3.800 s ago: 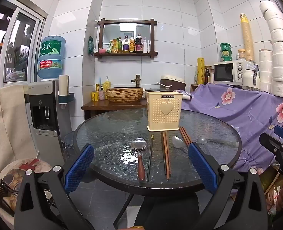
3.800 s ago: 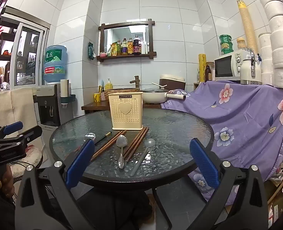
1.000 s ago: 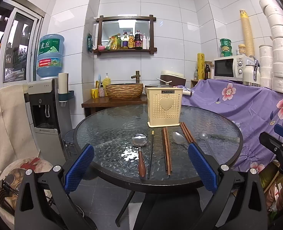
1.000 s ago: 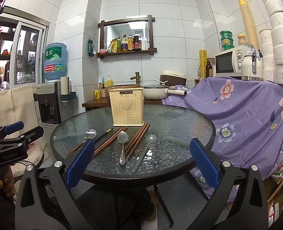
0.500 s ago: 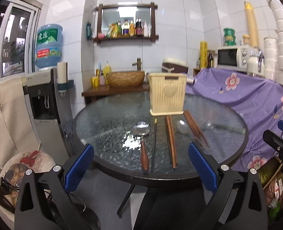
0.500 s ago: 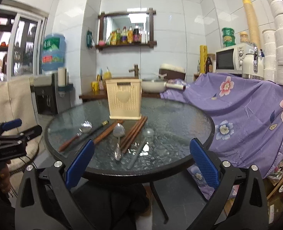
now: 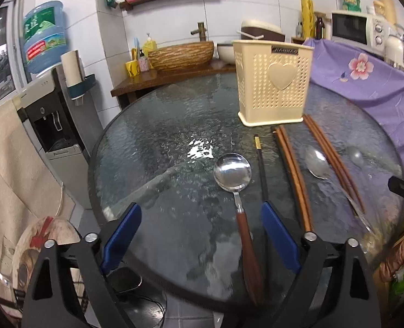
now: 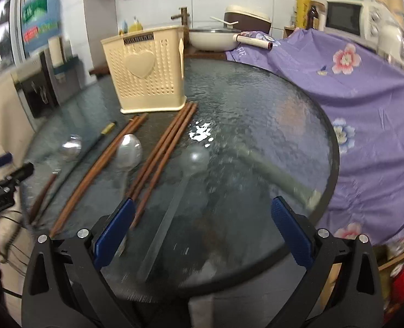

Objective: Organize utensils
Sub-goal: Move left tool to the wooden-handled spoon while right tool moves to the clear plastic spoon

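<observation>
A round, dark-rimmed glass bench carries a cream perforated utensil holder with a raised heart on its front and a small dark label at the rim whose lettering is too small to read. In front of the holder the utensils lie in a row: a round steel ladle-spoon with a wooden handle, a single black chopstick with a gold band, a pair of brown wooden chopsticks, a steel spoon, a second pair of brown chopsticks and, seen best from the right wrist, a clear spoon. The left gripper hangs over the near edge with its jaws wide apart, having just been closing a little; the ladle-spoon's handle runs between them, untouched by the blue pads. The right gripper is spread wide and holds nothing, the clear spoon's handle lying between its jaws. A blue water jug bears green and red labels, unreadable in the blur.
</observation>
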`<action>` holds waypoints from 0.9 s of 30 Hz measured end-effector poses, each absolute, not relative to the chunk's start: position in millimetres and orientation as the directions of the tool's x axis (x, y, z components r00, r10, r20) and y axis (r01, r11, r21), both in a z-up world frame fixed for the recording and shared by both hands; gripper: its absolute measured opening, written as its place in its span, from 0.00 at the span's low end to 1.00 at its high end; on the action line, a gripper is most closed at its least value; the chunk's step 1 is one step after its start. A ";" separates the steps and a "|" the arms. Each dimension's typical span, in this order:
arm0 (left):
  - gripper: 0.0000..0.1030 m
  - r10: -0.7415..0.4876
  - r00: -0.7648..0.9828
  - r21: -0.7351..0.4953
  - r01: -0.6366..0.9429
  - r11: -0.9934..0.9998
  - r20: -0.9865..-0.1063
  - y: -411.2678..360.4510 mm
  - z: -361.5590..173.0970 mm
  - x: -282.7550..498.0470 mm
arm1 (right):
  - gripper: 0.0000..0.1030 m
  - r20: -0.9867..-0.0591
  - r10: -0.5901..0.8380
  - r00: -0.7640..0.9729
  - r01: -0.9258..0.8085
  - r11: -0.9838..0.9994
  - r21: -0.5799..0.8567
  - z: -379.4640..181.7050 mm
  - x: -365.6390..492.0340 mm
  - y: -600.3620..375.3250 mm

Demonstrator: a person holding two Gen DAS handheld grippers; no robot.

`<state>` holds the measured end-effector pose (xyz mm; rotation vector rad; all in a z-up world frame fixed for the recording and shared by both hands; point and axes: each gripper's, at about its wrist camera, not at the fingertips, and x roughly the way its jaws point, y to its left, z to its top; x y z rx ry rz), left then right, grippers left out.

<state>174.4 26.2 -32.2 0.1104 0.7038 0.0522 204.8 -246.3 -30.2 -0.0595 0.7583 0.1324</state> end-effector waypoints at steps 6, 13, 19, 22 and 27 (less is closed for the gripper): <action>0.75 0.085 0.711 0.128 0.008 0.992 -0.698 28.4 -41.4 206.3 | 0.72 -0.761 0.051 0.647 -0.143 0.988 -0.055 -41.0 251.9 -236.3; 0.74 0.058 0.674 0.120 0.045 0.992 -0.737 23.3 -47.5 225.4 | 0.71 -0.809 0.068 0.583 -0.158 0.987 -0.030 -56.8 271.8 -228.6; 0.74 0.063 0.653 0.138 0.065 0.988 -0.755 14.7 -55.1 238.1 | 0.65 -0.819 0.090 0.567 -0.152 0.988 0.003 -62.1 279.0 -229.3; 0.74 0.064 0.646 0.134 0.060 0.989 -0.761 15.5 -57.9 244.5 | 0.62 -0.816 0.089 0.571 -0.146 0.989 0.006 -62.1 282.4 -231.1; 0.74 0.065 0.633 0.133 0.061 0.989 -0.772 11.7 -60.9 254.0 | 0.55 -0.818 0.083 0.570 -0.143 0.990 0.001 -61.1 289.2 -228.2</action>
